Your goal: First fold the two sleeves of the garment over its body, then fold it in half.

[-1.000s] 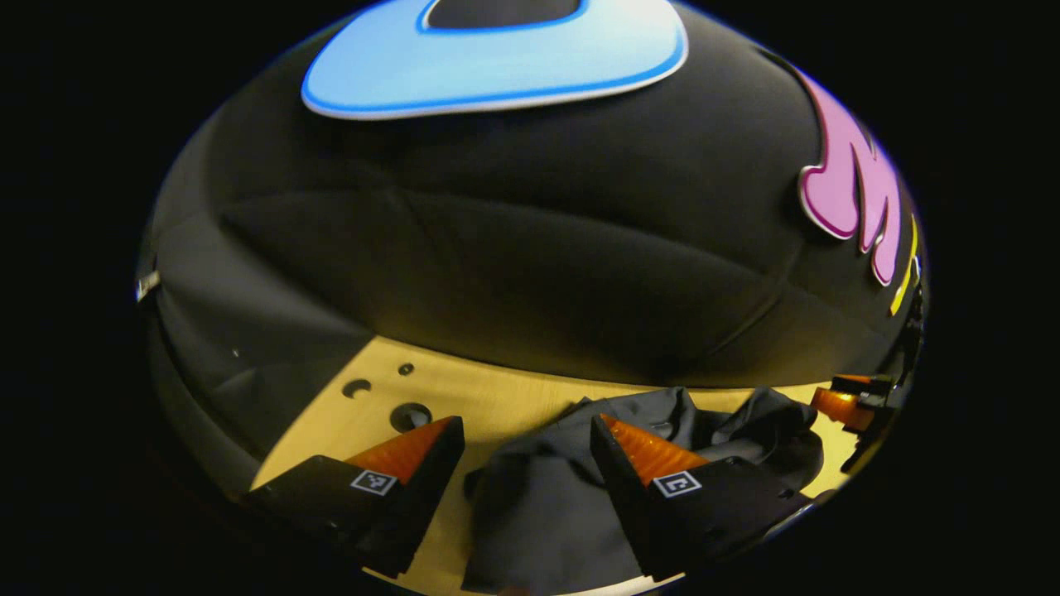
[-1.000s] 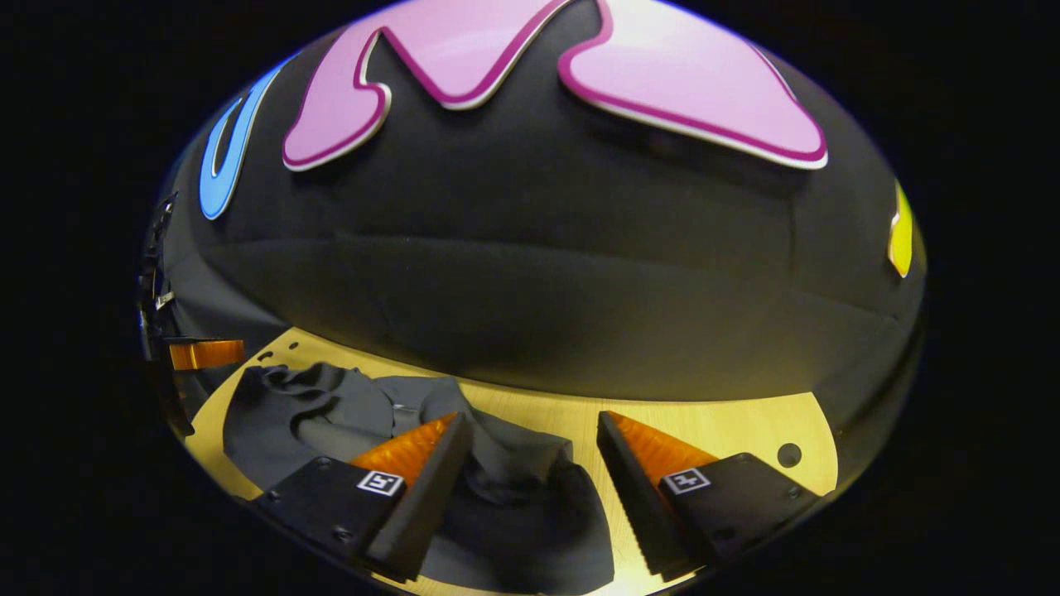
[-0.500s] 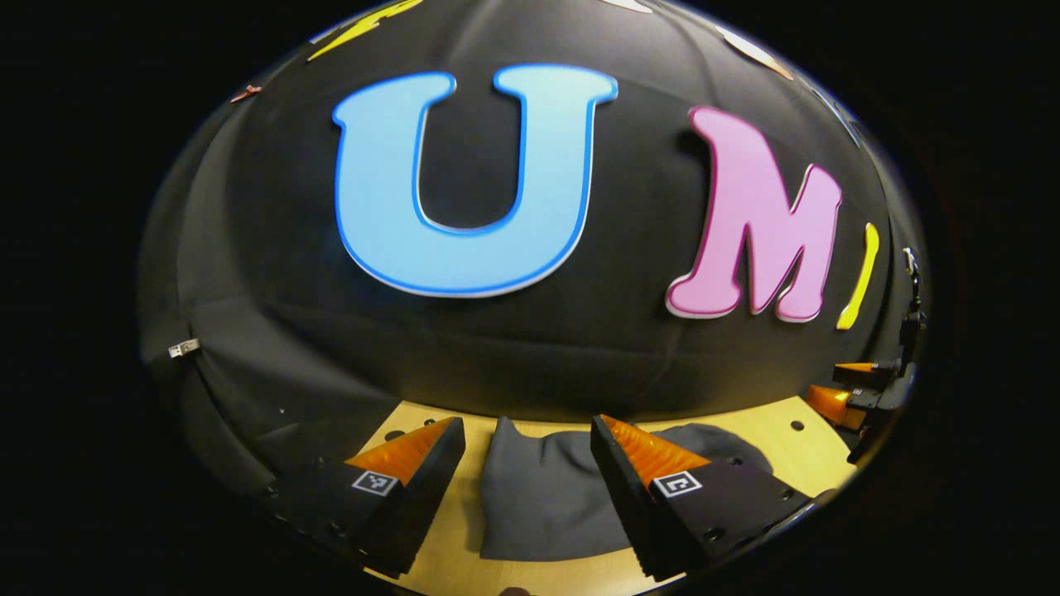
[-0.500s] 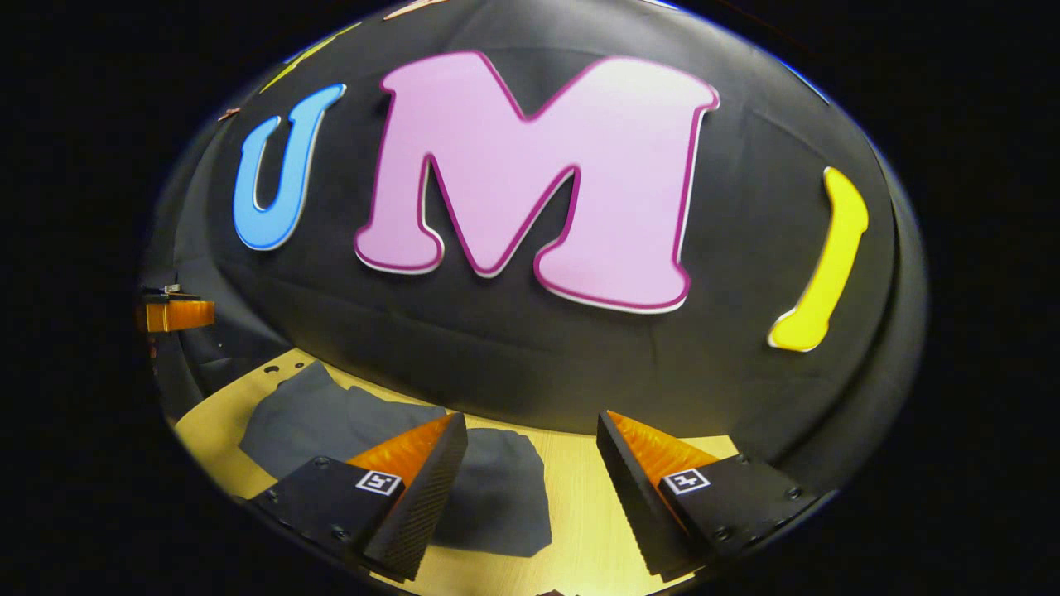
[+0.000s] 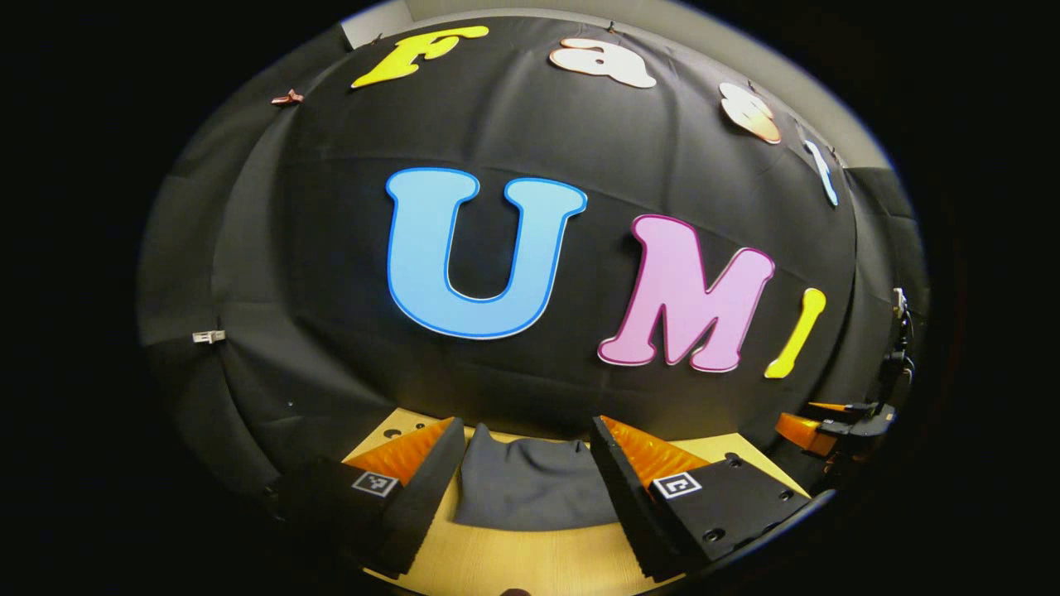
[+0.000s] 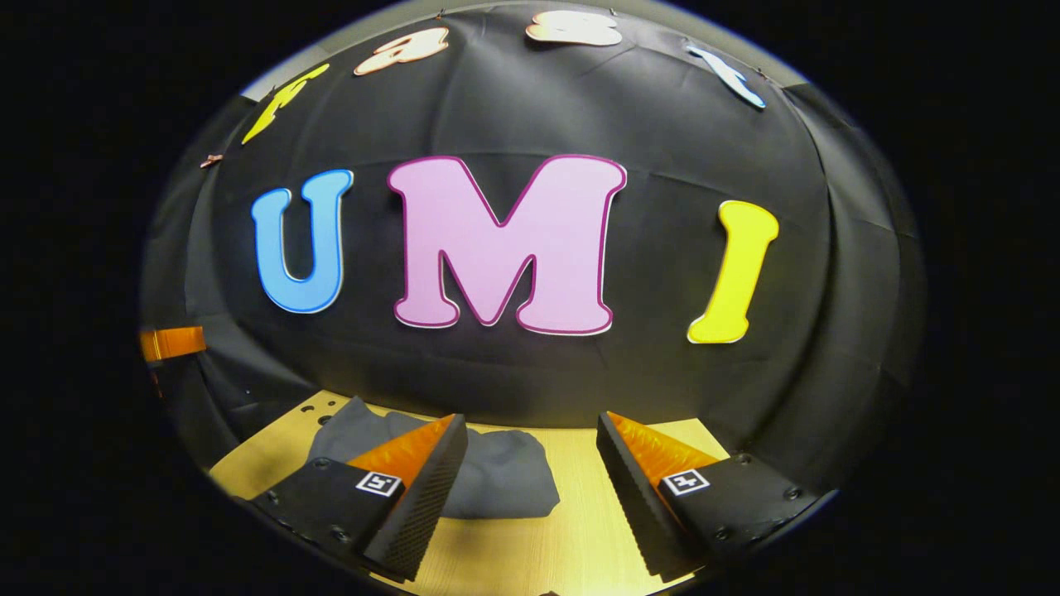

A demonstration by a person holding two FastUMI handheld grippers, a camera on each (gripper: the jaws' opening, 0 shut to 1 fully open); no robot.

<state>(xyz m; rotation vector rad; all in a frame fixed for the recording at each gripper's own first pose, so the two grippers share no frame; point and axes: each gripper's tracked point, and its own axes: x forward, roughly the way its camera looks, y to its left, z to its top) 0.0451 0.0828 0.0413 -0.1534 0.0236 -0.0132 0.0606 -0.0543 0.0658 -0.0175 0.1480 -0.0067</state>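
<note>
A recording booth: black cloth wall [image 6: 530,372] behind a light wooden table [image 6: 580,463].

In the left gripper view, the dark grey garment [image 5: 530,488] lies on the wooden table [image 5: 530,563], and both its side edges run behind the fingers of the left gripper [image 5: 525,472], so its full width cannot be told. The right gripper [image 5: 816,426] appears at the far right rim of that view, cut by the edge; whether its jaws are apart there cannot be made out.

In the right gripper view, the left finger [image 6: 414,480] of the right gripper [image 6: 530,472] covers the garment's [image 6: 505,484] middle. The left gripper [image 6: 172,342] shows as an orange strip clipped by the rim. Whether the sleeves are folded cannot be judged from either view.
</note>
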